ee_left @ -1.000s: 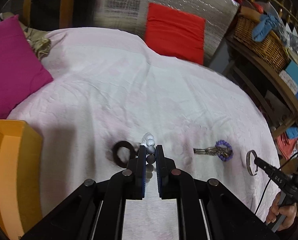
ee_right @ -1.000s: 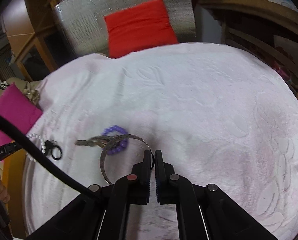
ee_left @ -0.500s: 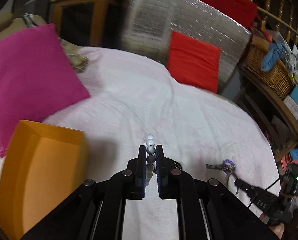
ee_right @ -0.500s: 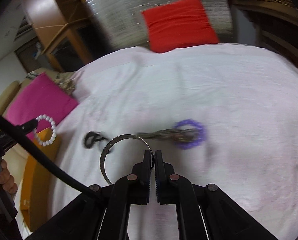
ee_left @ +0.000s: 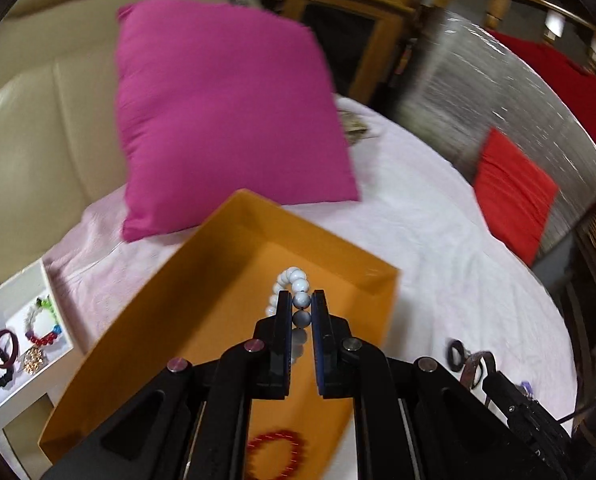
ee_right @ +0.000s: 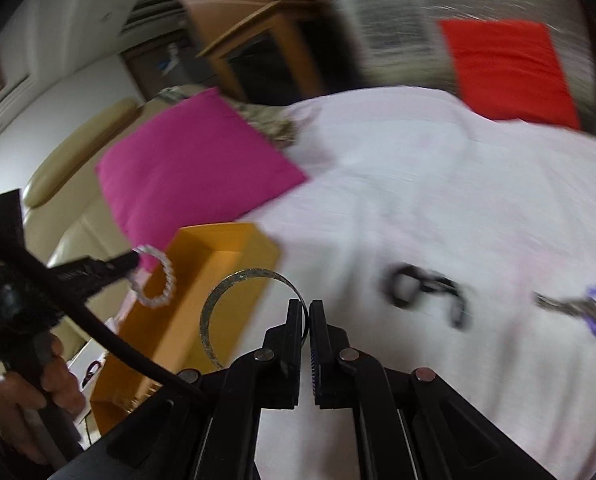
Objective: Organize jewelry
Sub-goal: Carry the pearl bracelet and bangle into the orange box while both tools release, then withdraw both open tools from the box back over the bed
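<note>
My left gripper (ee_left: 301, 304) is shut on a white bead bracelet (ee_left: 294, 284) and holds it above the orange box (ee_left: 202, 320). A red bead bracelet (ee_left: 276, 454) lies in the box. My right gripper (ee_right: 305, 312) is shut on a thin silver bangle (ee_right: 234, 300), held in the air to the right of the orange box (ee_right: 226, 256). The left gripper with the white bracelet (ee_right: 158, 276) shows at the left of the right wrist view. A black ring pair (ee_right: 421, 288) and a purple bracelet with a grey piece (ee_right: 589, 308) lie on the white cloth.
A magenta cushion (ee_left: 222, 108) leans behind the box. A white tray (ee_left: 38, 280) with several bracelets sits left of the box. A red cushion (ee_left: 513, 192) lies at the far right of the cloth. A beige sofa (ee_left: 38, 120) stands at the left.
Both grippers have swung left with their loads. The left gripper now holds the white bracelet over the orange box. The right gripper has carried the bangle towards the box.
</note>
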A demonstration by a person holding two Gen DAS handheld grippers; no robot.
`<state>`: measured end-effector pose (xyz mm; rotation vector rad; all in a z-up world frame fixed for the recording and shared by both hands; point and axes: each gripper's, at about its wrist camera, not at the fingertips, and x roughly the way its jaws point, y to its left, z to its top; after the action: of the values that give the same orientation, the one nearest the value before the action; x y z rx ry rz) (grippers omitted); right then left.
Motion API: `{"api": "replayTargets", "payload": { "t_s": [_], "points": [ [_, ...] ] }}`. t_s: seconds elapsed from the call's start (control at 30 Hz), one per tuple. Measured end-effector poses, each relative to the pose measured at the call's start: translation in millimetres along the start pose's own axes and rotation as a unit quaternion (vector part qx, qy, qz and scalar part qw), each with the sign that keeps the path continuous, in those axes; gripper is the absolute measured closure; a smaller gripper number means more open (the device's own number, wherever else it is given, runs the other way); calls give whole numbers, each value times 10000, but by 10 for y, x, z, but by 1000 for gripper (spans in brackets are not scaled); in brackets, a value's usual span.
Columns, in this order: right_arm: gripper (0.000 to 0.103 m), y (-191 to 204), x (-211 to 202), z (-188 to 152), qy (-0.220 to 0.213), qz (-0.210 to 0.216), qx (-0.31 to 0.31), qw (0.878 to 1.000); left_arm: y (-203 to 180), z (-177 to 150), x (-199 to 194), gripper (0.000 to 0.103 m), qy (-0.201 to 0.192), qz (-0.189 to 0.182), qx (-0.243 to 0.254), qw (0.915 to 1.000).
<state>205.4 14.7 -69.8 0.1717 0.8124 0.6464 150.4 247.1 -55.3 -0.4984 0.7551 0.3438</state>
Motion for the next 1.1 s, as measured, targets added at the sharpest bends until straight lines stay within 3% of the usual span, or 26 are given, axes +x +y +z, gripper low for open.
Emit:
{"api": "replayTargets", "payload": {
  "t_s": [0.13,0.33,0.43,0.5,0.57,0.73,0.93,1.1],
  "points": [
    [98,444,317,98,98,85,-361,9993,317,13,150,94,196,124,-245,9994],
    [98,776,814,117,314,50,-407,9987,583,47,335,94,492,229,-448,9975],
    [93,843,958,98,514,-5,-387,9979,639,45,414,94,721,181,-540,9958],
    [81,820,1008,83,654,-40,-345,9973,628,40,417,93,734,94,-552,9957],
    [80,772,957,95,563,40,-251,9981,577,46,381,93,677,101,-517,9963],
    [80,471,603,169,119,-68,-156,9998,281,55,365,93,561,41,-258,9981],
    [80,-264,25,125,-38,-677,180,9975,-498,-38,381,90,355,-254,621,9971],
    [80,-943,-570,31,-214,-1173,575,9912,-1116,-250,434,71,405,-583,1241,9897]
  ]
}}
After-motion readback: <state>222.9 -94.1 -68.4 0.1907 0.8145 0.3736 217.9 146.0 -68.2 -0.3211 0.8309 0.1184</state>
